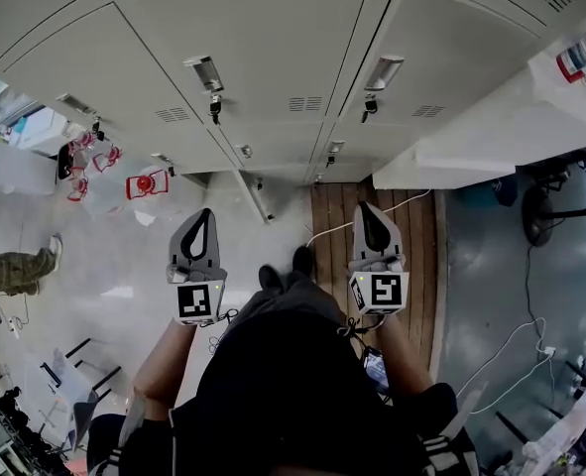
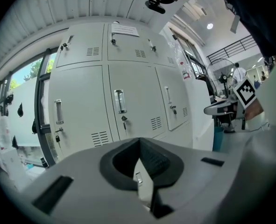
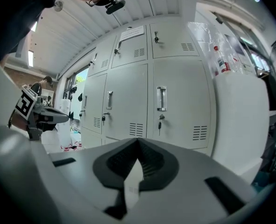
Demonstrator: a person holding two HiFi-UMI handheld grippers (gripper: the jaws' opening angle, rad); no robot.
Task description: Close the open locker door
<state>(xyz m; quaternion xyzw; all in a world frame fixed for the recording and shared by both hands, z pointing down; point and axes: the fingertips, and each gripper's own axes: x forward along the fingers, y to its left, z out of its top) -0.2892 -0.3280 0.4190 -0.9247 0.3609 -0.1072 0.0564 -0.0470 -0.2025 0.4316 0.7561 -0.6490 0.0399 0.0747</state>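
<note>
The left gripper (image 1: 204, 214) and the right gripper (image 1: 365, 208) each have their jaws pressed together on nothing. Ahead of the tips, between the two grippers, the open locker door (image 1: 256, 196) stands ajar and untouched in the grey lockers (image 1: 263, 38) beyond.

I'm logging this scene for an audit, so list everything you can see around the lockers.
Lockers: one bank, many doors, pale grey, straight ahead.
Keys: several, dark, hanging in locks.
Notice: one, white, top door.
Plank floor: one strip, brown, under right gripper.
Cable: at least one, white, across the planks.
Red-and-white items: a few, floor at left.
Bystander's leg: one, camouflage, far left.
Left gripper: one, grey, shut, empty.
Right gripper: one, grey, shut, empty.
</note>
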